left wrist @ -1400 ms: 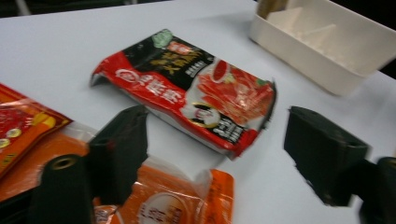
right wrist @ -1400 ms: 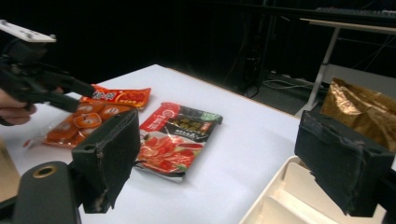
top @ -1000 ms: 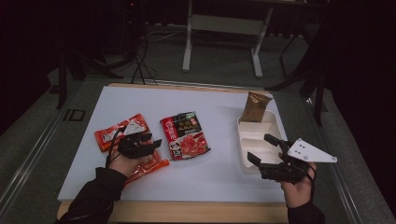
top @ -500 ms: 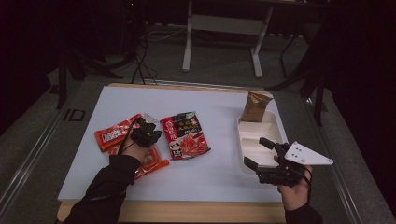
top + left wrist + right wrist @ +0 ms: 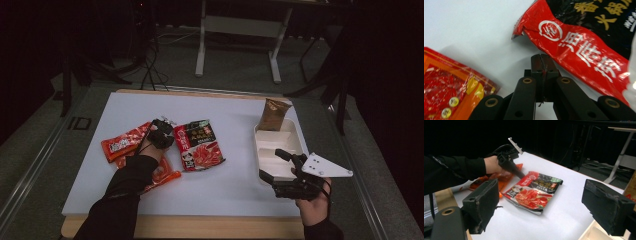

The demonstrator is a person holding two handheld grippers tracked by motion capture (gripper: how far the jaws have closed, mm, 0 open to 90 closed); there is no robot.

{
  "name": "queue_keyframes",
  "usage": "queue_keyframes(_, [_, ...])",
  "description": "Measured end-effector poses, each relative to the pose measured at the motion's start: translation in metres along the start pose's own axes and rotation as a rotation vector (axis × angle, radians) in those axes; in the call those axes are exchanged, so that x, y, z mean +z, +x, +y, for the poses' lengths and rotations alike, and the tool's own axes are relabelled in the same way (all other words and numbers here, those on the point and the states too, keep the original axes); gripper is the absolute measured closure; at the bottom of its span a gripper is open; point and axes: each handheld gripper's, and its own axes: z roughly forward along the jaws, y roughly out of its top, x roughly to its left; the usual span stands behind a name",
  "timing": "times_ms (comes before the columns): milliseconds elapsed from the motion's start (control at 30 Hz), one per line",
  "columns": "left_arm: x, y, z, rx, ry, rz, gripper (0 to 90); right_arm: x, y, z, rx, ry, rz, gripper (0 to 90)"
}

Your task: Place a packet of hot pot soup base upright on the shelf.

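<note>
The left gripper [image 5: 541, 65] has its jaws pressed together with nothing between them, tips down at the white table [image 5: 474, 25]. The red-and-black sauce packet [image 5: 584, 50] lies just right of the tips, its edge beside them. An orange packet [image 5: 451, 90] lies farther left. The right gripper [image 5: 541, 207] is spread wide, empty.

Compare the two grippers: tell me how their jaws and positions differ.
The left gripper has its jaws shut with nothing between them, while the right gripper has its jaws wide open. The left gripper sits at the red and black packet; the right gripper hovers beside the white tray. Both are black and hand-held.
</note>
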Motion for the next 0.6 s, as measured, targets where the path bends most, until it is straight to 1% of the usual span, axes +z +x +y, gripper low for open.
queue_keyframes(67, [0.004,0.0,0.001,-0.003,0.008,-0.015,89.8,0.0,-0.001,-0.001,0.008,0.0,0.0,14.2])
queue_keyframes(133, [0.006,-0.001,0.002,0.005,0.022,-0.021,89.8,0.0,-0.002,-0.002,0.008,0.002,-0.003,14.2])
queue_keyframes(200, [0.009,-0.002,0.002,-0.001,0.021,-0.03,89.7,0.0,-0.002,-0.003,0.011,0.002,-0.001,14.2])
queue_keyframes(267, [0.009,-0.003,0.002,0.001,0.019,-0.031,89.8,0.0,-0.002,-0.003,0.009,0.003,-0.002,14.2])
queue_keyframes(300, [0.011,-0.005,0.003,-0.001,0.013,-0.053,89.8,0.0,-0.001,-0.003,0.009,0.004,-0.001,14.2])
queue_keyframes(400, [0.012,-0.012,0.005,0.008,0.009,-0.073,89.8,0.002,-0.001,-0.004,0.006,0.012,0.004,14.2])
queue_keyframes(467, [0.013,-0.014,0.006,0.017,0.012,-0.074,89.8,0.003,-0.001,-0.004,0.004,0.015,0.004,14.2])
queue_keyframes(500, [0.014,-0.02,0.008,0.024,0.011,-0.088,89.8,0.003,0.0,-0.004,0.003,0.015,0.005,14.2])
queue_keyframes(533, [0.014,-0.022,0.008,0.032,0.014,-0.089,89.8,0.003,-0.001,-0.004,0.001,0.015,0.003,14.2])
queue_keyframes(600, [0.014,-0.025,0.01,0.033,0.014,-0.098,89.9,0.002,-0.001,-0.004,0.006,0.012,0.003,14.2])
